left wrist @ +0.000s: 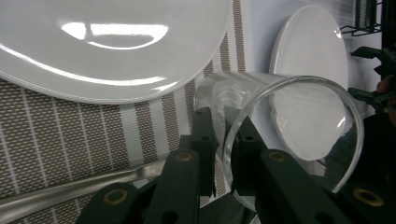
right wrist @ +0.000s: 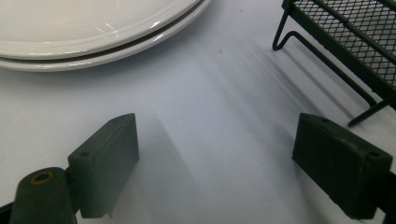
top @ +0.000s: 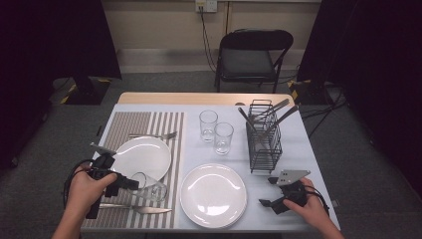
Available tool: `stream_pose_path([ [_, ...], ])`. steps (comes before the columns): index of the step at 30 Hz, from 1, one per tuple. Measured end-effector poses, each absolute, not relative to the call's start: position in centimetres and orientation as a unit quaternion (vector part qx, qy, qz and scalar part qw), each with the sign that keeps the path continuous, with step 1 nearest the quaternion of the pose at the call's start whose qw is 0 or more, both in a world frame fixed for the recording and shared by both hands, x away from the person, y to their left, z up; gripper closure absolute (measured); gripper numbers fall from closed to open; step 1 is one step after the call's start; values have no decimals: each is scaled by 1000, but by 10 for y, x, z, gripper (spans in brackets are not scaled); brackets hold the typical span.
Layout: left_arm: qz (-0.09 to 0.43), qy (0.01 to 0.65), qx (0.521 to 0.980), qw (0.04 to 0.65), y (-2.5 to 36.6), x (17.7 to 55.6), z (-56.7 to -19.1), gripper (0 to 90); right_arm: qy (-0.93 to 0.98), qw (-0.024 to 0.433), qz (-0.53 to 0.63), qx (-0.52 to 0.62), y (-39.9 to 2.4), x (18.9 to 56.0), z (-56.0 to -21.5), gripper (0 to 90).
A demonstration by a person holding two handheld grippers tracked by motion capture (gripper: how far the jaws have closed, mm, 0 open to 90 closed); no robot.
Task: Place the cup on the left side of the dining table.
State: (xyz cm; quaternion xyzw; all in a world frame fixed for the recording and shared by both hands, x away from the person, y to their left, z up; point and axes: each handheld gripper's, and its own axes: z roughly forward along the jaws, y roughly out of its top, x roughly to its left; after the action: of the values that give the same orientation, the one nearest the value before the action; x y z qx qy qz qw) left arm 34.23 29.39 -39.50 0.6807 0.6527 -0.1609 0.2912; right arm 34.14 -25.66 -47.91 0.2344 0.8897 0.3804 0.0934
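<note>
Sideways, the glass [left wrist: 280, 130] lies with its rim pinched by the left gripper [left wrist: 223, 140].

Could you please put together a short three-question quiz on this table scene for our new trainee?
1. True or false: the left tongs pinch the rim of the tilted glass, one jaw inside and one outside.
2. What lies between the jaws of the right tongs? A) a fork B) bare white table cover C) a plate
3. How many glasses stand upright beside the wire cutlery rack?

Key
1. True; the glass leans over the striped placemat.
2. B; the jaws stand wide apart over the table cover, near the stacked plates.
3. Two.
</note>
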Motion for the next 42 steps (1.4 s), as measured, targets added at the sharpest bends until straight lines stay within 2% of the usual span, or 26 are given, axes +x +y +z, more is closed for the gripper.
stream_pose_path([
  [34, -162, 649, 672, 317, 281, 349, -391, 738, 890, 94, 381, 234, -257, 341, -479, 133],
  [39, -154, 640, 683, 316, 279, 351, -391, 725, 890, 93, 381, 234, -257, 341, -479, 133],
  [42, -166, 643, 674, 322, 277, 351, -391, 712, 890, 93, 381, 234, -257, 341, -479, 133],
])
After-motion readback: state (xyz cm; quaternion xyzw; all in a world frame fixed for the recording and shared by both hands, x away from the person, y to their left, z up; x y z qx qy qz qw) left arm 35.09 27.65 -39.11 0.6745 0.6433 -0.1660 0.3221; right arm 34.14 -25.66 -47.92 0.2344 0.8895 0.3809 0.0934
